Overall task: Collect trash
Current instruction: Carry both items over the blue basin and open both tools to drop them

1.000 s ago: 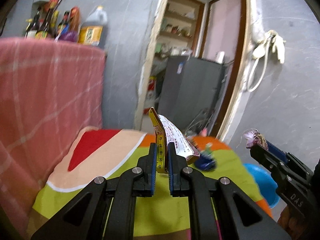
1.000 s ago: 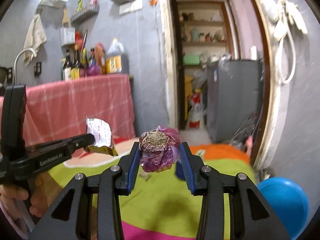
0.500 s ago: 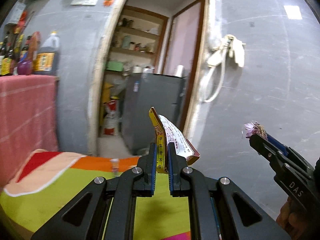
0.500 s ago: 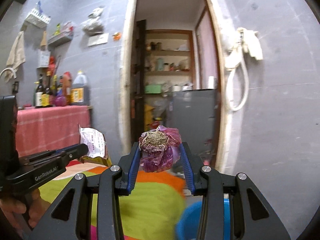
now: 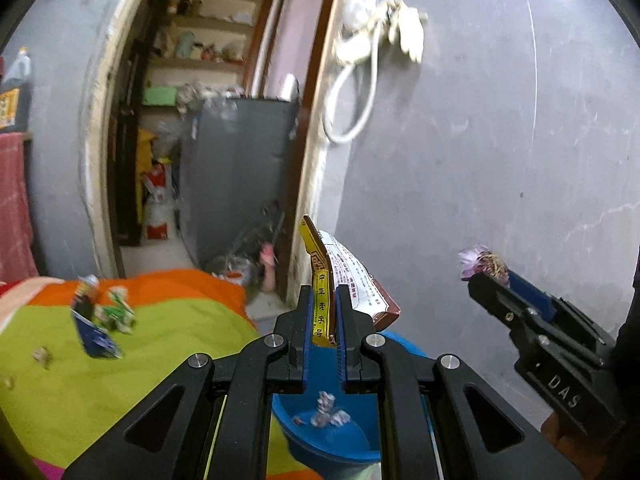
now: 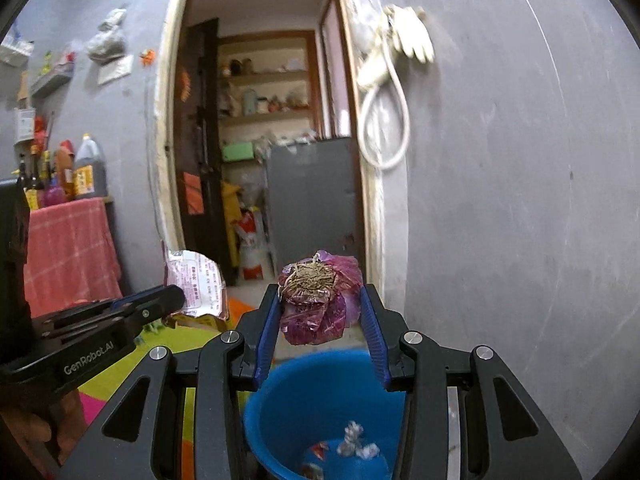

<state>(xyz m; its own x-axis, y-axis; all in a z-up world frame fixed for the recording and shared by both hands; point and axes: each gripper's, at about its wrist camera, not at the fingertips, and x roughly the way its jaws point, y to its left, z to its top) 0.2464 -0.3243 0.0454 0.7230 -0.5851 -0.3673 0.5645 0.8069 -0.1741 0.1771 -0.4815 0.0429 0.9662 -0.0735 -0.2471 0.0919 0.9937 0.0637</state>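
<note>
My left gripper (image 5: 323, 300) is shut on a flat yellow-and-white food packet (image 5: 344, 276), held upright above the near rim of a blue bucket (image 5: 332, 440). My right gripper (image 6: 320, 304) is shut on a crumpled purple bag with dry strands (image 6: 318, 296), held above the same blue bucket (image 6: 320, 396). Crumpled wrappers (image 6: 354, 444) lie at the bucket's bottom. Each gripper shows in the other's view: the right gripper (image 5: 486, 276) at the right, the left gripper (image 6: 176, 300) with its packet (image 6: 196, 280) at the left.
A table with a green and orange cloth (image 5: 120, 360) lies to the left, with a blue packet (image 5: 94, 332) and small wrappers (image 5: 116, 312) on it. A grey wall (image 5: 480, 140) stands right of the bucket. A doorway with a grey cabinet (image 5: 236, 172) is behind.
Both grippers have swung right, away from the table and pink-covered counter, and now hang over the blue bucket. Both keep their hold on their trash.
</note>
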